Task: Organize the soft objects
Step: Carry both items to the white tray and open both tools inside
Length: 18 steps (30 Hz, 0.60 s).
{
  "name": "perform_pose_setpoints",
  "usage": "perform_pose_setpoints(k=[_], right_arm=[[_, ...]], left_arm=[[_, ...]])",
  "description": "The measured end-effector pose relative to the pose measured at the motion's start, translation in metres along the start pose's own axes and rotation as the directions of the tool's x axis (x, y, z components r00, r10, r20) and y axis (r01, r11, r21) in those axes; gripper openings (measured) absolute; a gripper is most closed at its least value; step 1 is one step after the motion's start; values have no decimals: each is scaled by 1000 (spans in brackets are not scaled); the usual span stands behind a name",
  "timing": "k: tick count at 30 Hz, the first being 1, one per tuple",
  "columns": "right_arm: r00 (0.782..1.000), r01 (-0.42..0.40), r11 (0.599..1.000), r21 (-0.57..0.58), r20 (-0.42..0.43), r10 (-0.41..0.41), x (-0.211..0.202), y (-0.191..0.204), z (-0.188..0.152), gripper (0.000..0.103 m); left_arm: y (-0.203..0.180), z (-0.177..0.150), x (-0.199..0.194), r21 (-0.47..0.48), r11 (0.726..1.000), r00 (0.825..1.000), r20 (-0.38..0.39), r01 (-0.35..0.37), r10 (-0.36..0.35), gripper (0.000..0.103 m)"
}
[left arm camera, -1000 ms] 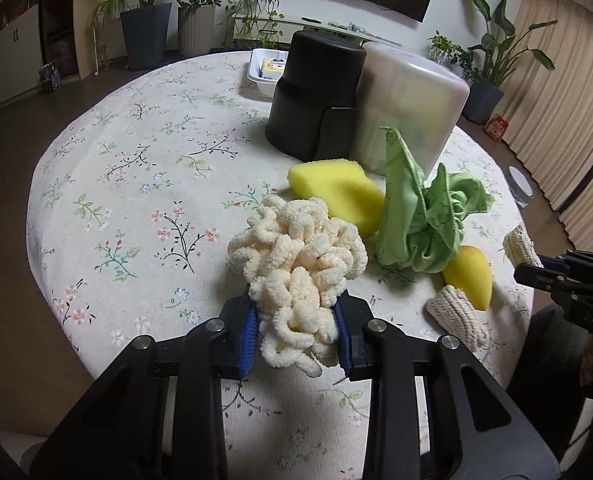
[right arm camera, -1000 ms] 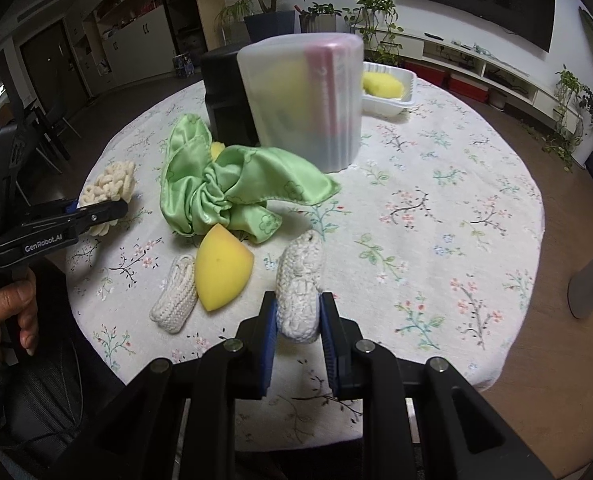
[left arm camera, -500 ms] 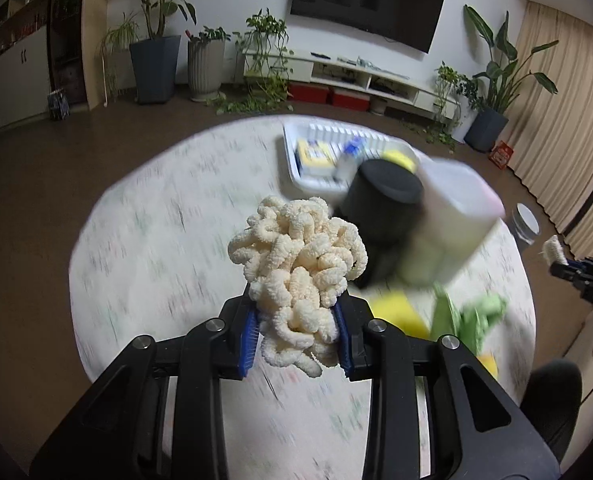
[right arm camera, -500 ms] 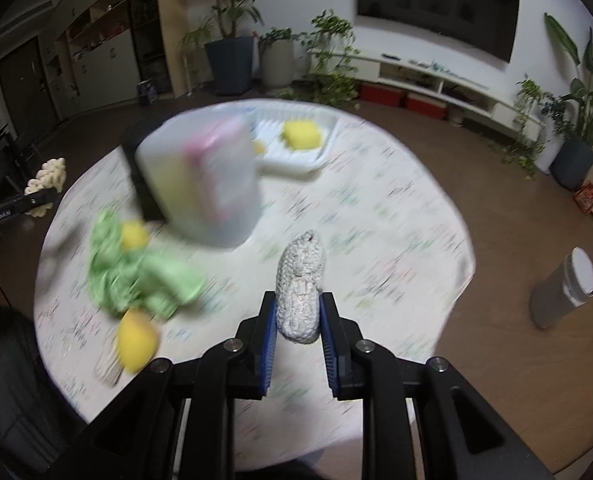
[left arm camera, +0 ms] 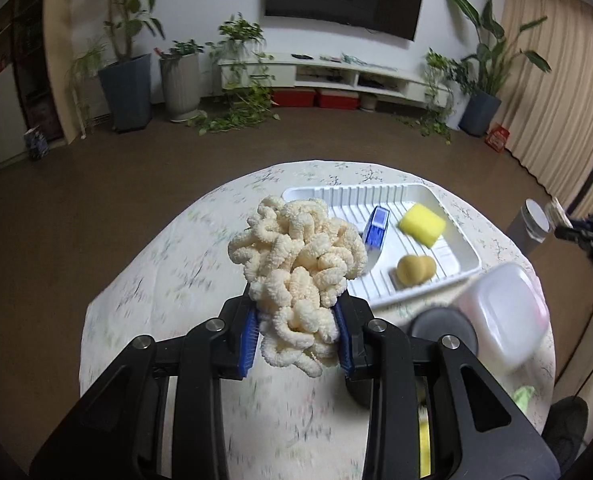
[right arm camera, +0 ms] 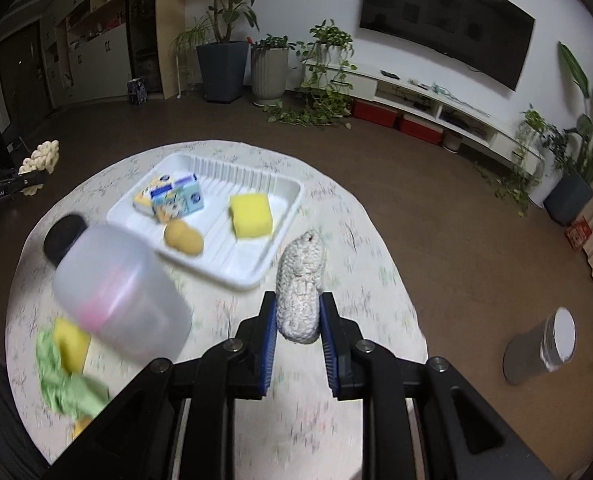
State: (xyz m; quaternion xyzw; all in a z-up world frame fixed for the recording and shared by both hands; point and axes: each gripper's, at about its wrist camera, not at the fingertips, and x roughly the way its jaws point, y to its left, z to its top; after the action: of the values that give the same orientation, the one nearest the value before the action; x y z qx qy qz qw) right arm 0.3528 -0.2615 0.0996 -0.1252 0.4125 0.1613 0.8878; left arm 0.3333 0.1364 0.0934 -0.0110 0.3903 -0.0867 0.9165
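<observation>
Cream chenille loops bulge out of my left gripper [left arm camera: 296, 338], whose blue pads are pinched on the lower part of the fluffy bundle [left arm camera: 298, 258]; most of it flops free above the jaws, well over the tabletop [left arm camera: 176, 280]. My right gripper [right arm camera: 298, 322] is clamped tight on the knitted white piece [right arm camera: 301, 286], gripping its lower half so the top stands up between the fingers.

Both things look very light and squashy. I judge the bundle will sag and snag on its loops, so a hold low in the dense middle, as I have now, suits it better than a stray strand. The knitted piece seems firmer and keeps its shape; a grip across its narrow width should hold.

Below lies the white ribbed tray [right arm camera: 284, 216], already carrying a yellow sponge [right arm camera: 251, 216], a tan sponge [right arm camera: 183, 239] and small cartons [right arm camera: 172, 198]. I reckon it is the likely drop point.
</observation>
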Motion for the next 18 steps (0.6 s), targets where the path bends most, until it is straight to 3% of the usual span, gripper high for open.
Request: perform_pose_setpoints(k=[11,18], right_arm=[[995,-67,989,-131,-80,57,83,30,89,23],[984,-131,974,-184,-144,105,135,54,110,23]], left_arm=[[-20,50,81,72,996,994,-100,43,-36,29],[-36,54,122,141,988,986,-162,65,-41,29]])
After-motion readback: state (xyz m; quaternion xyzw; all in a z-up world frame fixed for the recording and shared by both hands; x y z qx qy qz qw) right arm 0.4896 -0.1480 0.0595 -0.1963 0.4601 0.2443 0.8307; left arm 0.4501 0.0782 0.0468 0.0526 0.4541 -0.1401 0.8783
